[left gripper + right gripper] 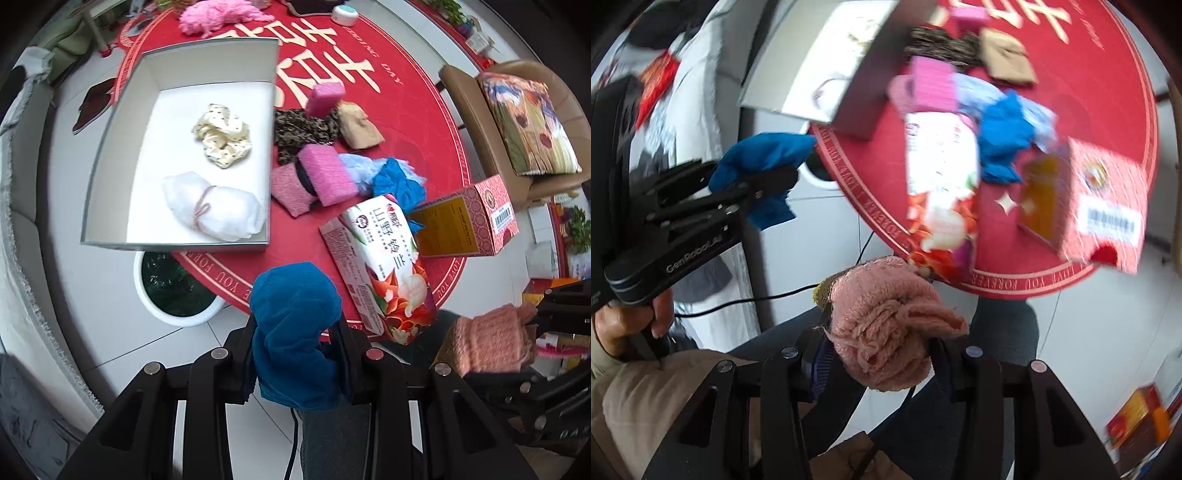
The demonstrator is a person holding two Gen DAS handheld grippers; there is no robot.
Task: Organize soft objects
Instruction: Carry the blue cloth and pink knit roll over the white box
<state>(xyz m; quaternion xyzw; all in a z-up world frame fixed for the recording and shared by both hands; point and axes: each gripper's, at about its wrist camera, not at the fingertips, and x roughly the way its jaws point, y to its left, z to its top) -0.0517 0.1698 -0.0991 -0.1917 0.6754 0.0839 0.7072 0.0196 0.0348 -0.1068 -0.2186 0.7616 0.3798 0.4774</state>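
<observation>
- Red round tablecloth (413,122): rim lettering "LOVE YOU FOREVER", partly cut off; upper arc reads "...DDING DAY"; lg cream Chinese characters at centre, upside-down, only partly in view.
- Tissue pack (384,258), floral print: Chinese "山野铃兰" on white panel; small print too fine to read.
- Pink carton (476,218): barcode label on end face, digits illegible; yellow side panel text too small.
- Left gripper (764,184) body: "GenRobot.AI", white on black.

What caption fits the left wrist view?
Left claw holding blue cloth near the white box.
</observation>
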